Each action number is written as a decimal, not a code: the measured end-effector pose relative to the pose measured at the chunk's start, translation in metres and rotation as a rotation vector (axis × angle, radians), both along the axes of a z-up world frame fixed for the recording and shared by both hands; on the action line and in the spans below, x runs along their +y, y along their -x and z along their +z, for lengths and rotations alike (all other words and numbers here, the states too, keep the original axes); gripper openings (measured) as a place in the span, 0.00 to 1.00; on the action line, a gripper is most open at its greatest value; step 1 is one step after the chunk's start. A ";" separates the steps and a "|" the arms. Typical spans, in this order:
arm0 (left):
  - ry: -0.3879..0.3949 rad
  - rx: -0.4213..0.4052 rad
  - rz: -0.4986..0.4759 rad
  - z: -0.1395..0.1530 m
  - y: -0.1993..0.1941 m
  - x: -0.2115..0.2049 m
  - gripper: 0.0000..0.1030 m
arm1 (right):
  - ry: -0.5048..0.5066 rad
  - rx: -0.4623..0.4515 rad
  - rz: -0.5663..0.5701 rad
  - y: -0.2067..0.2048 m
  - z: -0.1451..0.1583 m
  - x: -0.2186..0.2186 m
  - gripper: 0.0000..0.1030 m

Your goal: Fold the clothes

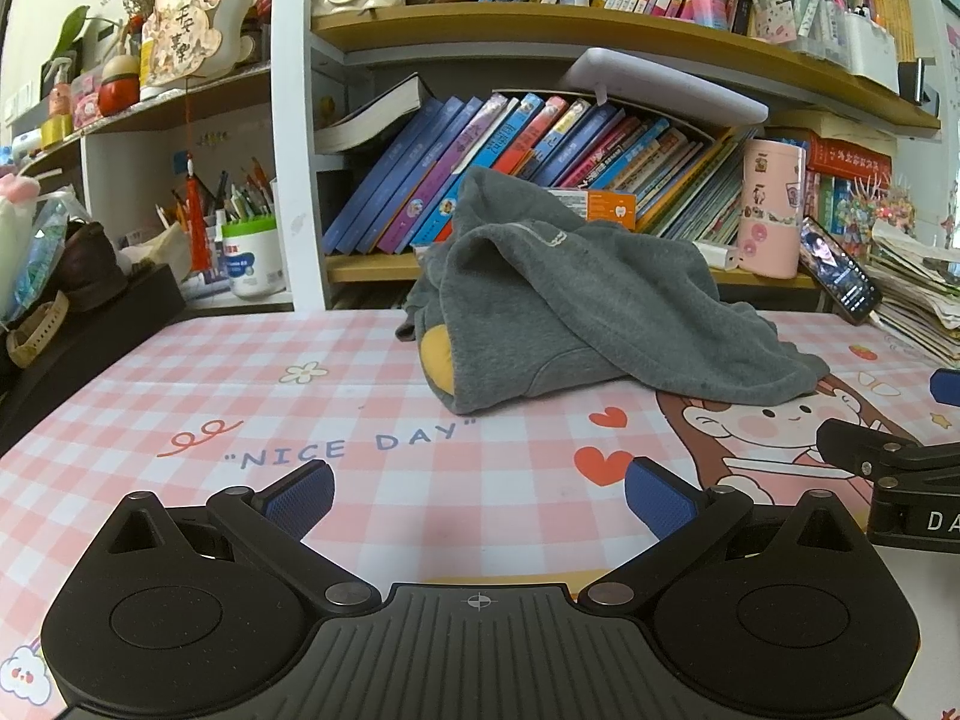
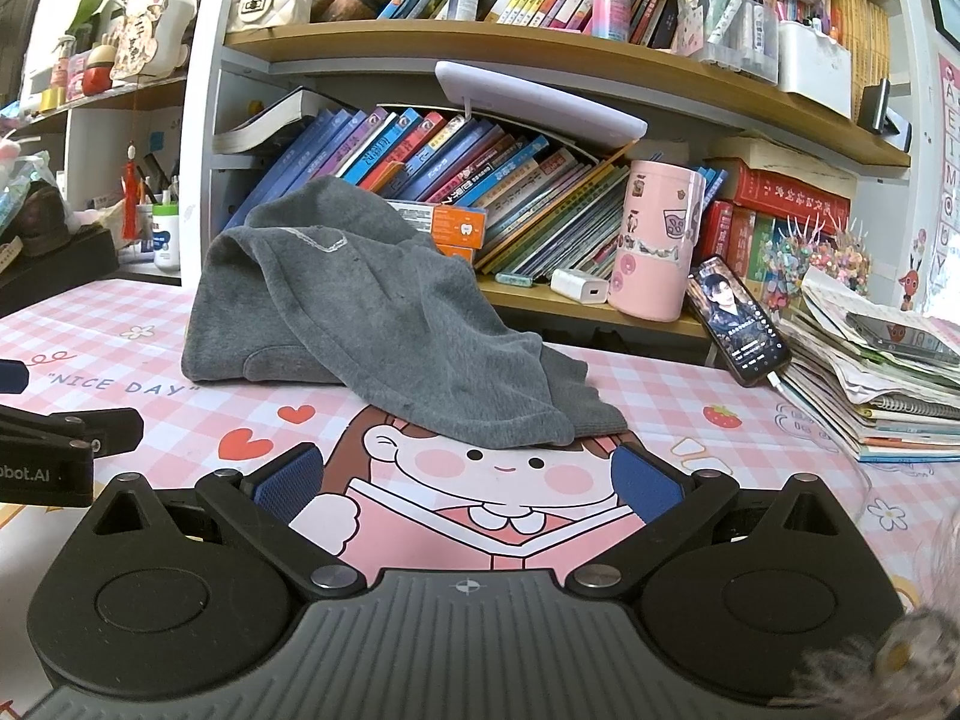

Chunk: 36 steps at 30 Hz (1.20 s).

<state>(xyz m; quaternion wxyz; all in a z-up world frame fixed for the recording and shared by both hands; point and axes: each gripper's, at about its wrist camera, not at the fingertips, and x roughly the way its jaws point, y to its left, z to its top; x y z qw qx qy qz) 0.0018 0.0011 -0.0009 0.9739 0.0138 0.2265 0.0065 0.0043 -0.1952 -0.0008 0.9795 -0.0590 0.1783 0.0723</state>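
Observation:
A grey sweatshirt (image 1: 576,306) lies crumpled in a heap at the back of the pink checked table (image 1: 240,396), leaning against the bookshelf, with a yellow patch showing at its left. It also shows in the right wrist view (image 2: 372,312). My left gripper (image 1: 479,501) is open and empty, low over the table, well short of the garment. My right gripper (image 2: 468,480) is open and empty, just in front of the garment's near hem. Each gripper shows at the edge of the other's view.
A bookshelf (image 1: 540,24) full of books stands behind the table. A pink cup (image 2: 654,240), a propped phone (image 2: 738,324) and a stack of papers (image 2: 888,384) sit at the right. A black box (image 1: 90,324) and pen pots are at the left.

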 end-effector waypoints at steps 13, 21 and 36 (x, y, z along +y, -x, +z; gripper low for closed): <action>0.011 0.011 -0.040 -0.001 0.000 -0.002 1.00 | 0.002 -0.001 0.003 0.000 0.000 0.001 1.00; 0.007 -0.001 -0.048 0.000 0.001 -0.003 1.00 | 0.004 -0.001 0.004 0.000 0.000 0.001 1.00; 0.023 -0.004 -0.060 0.000 0.001 -0.001 1.00 | 0.014 -0.013 0.013 0.002 0.000 0.004 1.00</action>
